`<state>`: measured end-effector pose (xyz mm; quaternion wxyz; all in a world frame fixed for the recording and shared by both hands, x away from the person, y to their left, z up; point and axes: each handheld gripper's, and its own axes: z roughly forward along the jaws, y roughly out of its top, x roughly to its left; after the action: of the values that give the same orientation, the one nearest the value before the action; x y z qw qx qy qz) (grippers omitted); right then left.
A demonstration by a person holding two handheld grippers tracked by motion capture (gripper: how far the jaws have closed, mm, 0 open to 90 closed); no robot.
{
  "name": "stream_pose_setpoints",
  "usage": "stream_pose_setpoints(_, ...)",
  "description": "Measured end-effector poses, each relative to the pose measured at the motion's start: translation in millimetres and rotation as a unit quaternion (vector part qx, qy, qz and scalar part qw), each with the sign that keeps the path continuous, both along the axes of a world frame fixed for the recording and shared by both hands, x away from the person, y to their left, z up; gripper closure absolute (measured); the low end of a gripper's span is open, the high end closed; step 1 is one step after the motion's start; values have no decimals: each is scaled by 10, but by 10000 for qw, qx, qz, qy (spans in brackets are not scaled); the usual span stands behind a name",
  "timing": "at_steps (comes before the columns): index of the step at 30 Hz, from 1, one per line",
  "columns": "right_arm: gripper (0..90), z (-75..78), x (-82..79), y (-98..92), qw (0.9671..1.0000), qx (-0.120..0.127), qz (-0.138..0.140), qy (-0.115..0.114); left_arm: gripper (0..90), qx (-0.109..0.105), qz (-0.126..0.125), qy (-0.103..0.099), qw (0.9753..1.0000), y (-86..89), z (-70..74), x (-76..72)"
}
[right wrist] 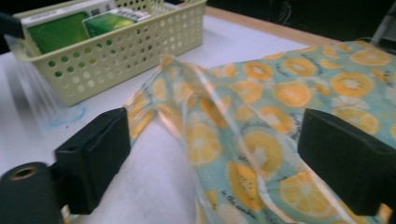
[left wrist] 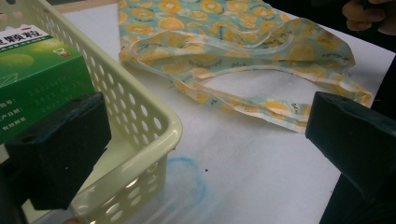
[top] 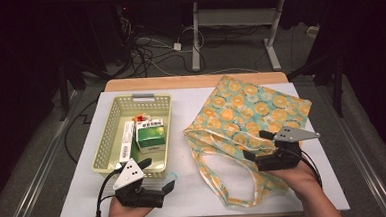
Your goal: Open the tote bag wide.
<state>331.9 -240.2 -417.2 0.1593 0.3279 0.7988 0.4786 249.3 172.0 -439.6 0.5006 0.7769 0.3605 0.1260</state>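
Observation:
A pale green perforated basket [top: 107, 138] stands on the left of the white table and holds a green box [top: 150, 136] and a white box [top: 127, 139]. My left gripper [top: 158, 174] is open at the basket's near right corner. In the left gripper view its jaws straddle the corner of the basket [left wrist: 154, 121], with the green box [left wrist: 32, 79] behind the left jaw. A cloth tote bag [top: 251, 110] printed with orange slices lies flat on the right. My right gripper [top: 255, 145] hangs open over the bag's mouth and handles, with a raised fold of the bag [right wrist: 205, 116] between its jaws.
A faint blue ring mark [left wrist: 187, 182] is on the table cover [top: 185, 189] just right of the basket. The bag's handle loops [top: 220, 182] trail toward the front edge. Cables [top: 148, 56] and desk legs [top: 195, 38] lie on the floor beyond the table.

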Motion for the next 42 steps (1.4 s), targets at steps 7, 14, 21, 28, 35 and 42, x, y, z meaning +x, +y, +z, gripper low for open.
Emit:
stream_pose_setpoints(7,285,-49,76,169,9995,-218,178,104,0,-13,24,2,10000,13,1,-14)
stream_pose_setpoints(14,390,-174,147,215,9980,-495,241,324,0,-11,38,17,10000,22,-8,-21)
stream_pose_setpoints(21,395,-391,222,279,9921,-1035,335,619,0,-28,63,53,10000,34,-20,-36)
stream_pose_setpoints(28,388,-555,300,326,9853,-1452,342,834,0,-44,99,54,9999,52,-16,-47)
stream_pose_setpoints(35,557,-589,332,277,9849,-1490,219,854,0,-42,136,26,9999,81,-4,-60)
stream_pose_setpoints(42,694,-544,338,218,9889,-1289,105,738,0,-30,140,11,9999,91,2,-62)
